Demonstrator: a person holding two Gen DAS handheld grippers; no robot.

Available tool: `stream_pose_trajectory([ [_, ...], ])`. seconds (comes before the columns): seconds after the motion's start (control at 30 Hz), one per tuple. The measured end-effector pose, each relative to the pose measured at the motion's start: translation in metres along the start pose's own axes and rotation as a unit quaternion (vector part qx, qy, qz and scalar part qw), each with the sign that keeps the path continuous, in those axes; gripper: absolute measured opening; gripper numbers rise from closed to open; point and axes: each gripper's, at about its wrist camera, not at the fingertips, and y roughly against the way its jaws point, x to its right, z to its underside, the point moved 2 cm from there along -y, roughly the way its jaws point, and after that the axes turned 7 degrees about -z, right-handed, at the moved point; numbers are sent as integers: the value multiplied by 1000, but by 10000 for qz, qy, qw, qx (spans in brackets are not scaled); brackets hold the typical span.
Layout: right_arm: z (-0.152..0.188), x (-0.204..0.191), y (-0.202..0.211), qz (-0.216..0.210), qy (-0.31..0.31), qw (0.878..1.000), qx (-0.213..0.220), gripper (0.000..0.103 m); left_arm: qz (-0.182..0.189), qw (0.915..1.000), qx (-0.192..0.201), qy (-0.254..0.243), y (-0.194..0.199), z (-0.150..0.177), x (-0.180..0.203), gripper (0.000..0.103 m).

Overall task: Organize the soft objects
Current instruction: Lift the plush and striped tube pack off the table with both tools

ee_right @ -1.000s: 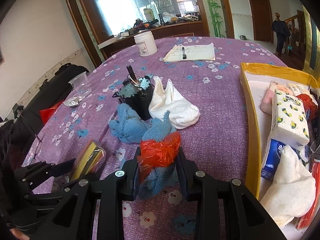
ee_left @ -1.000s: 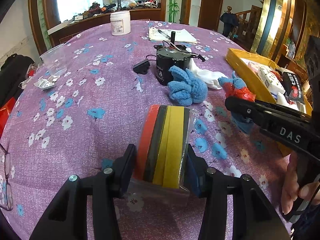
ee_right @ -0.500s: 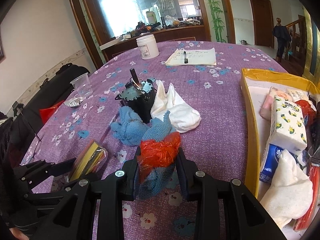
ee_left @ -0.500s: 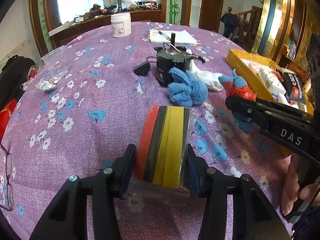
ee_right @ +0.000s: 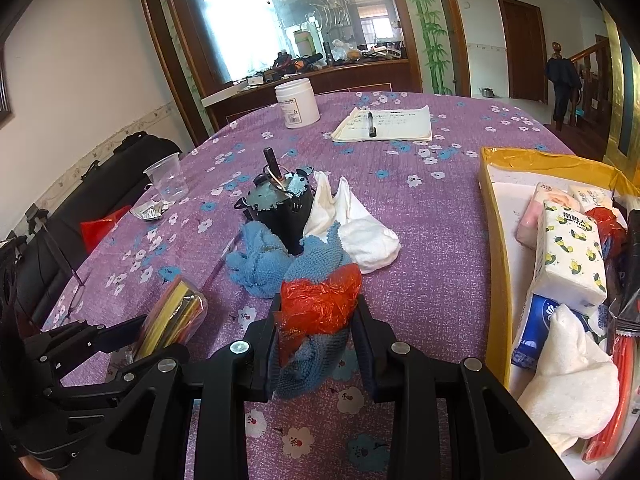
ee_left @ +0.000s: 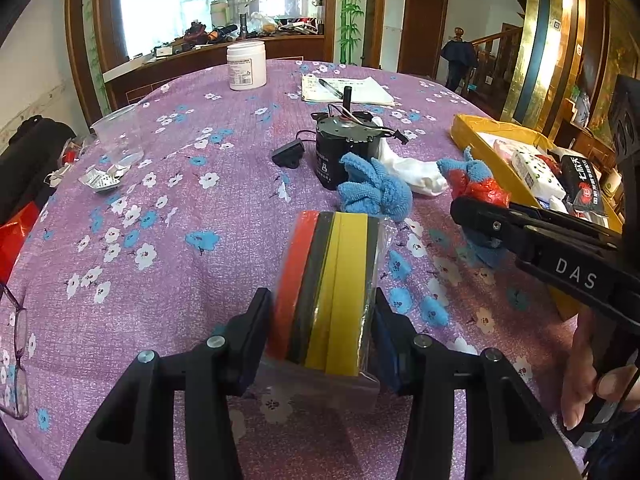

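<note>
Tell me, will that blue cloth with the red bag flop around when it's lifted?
Probably floppy: the blue cloth sags below the right gripper, whose jaws are clamped on it. The red bag looks thin and crinkly, so maybe slippery. Both seem light.

Black plastic claw (ee_left: pixel 324 320) arms, silver screws, white "DAS" lettering.

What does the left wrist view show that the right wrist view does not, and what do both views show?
Only the left wrist view: eyeglasses at the table edge, a small black plug, a hand on the right gripper. Only the right wrist view: the blue tissue pack and white cloth in the yellow tray. Both: sponge pack in the left gripper, blue-and-red bundle in the right, motor, jar.
</note>
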Motion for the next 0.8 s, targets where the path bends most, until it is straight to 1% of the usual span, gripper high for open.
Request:
stream_pose_trajectory([
  [0.8, -4, -2, 12, -80, 12, 9997, 246, 34, -6, 9999, 100, 32, 4, -1, 0, 47],
])
